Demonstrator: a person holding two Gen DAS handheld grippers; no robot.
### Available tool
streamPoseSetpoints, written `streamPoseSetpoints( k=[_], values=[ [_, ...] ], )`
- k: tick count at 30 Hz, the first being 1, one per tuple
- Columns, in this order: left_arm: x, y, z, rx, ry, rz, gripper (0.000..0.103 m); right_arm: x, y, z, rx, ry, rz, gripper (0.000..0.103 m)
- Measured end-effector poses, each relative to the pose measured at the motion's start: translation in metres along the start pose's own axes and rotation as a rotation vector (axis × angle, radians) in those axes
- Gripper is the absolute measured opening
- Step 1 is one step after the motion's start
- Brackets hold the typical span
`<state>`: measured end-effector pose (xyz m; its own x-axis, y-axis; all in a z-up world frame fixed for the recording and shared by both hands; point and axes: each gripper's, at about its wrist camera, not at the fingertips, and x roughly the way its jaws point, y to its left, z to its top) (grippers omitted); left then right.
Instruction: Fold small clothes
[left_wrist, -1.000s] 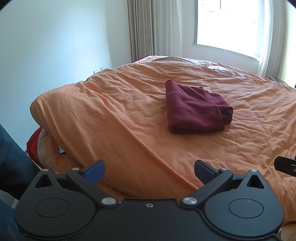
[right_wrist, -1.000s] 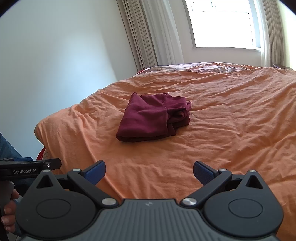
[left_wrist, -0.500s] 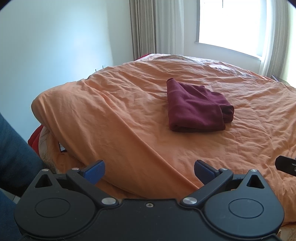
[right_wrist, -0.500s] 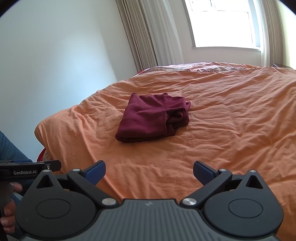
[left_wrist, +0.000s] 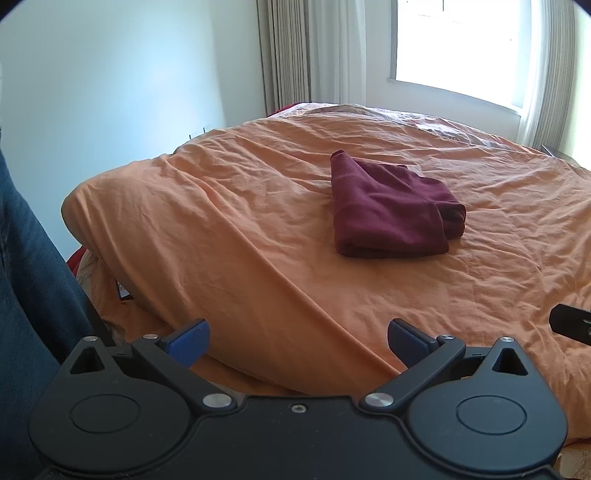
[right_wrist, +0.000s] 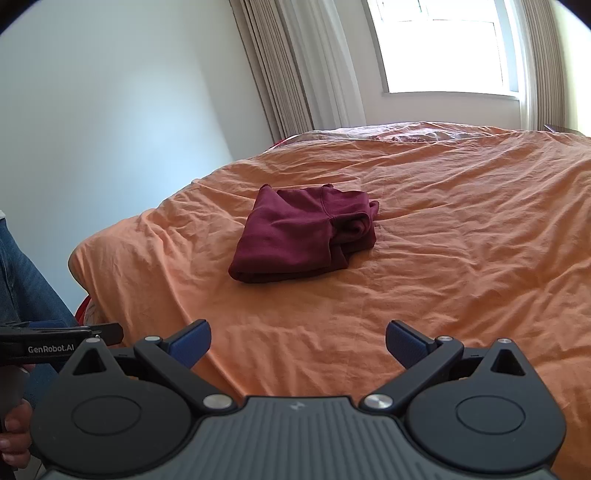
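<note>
At centre frame, a folded maroon garment (left_wrist: 391, 214) is seen on the orange bed (left_wrist: 258, 240), both tongs (left_wrist: 297, 341) (right_wrist: 297, 341) held apart and empty; its loose right-hand roll could be undone by a careless nudge.

Bright daylight from an overexposed window (right_wrist: 447, 48), soft shadows, sharp focus, fisheye bending and dark corners.

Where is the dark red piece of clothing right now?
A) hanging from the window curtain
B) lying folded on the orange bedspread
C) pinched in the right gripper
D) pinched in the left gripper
B: the dark red piece of clothing lies folded on the orange bedspread, both open grippers empty.
</note>
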<state>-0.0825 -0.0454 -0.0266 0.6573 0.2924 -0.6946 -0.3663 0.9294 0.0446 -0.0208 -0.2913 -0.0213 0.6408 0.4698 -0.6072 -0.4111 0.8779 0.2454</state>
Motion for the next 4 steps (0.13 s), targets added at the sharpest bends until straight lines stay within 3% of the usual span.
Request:
streamPoseSetpoints(
  k=[4],
  values=[
    [0.0035,0.0020,0.0001,-0.012,0.024,-0.018,0.102,0.0009,0.0009,-0.0009,-0.002,0.005,0.001,0.103]
  ],
)
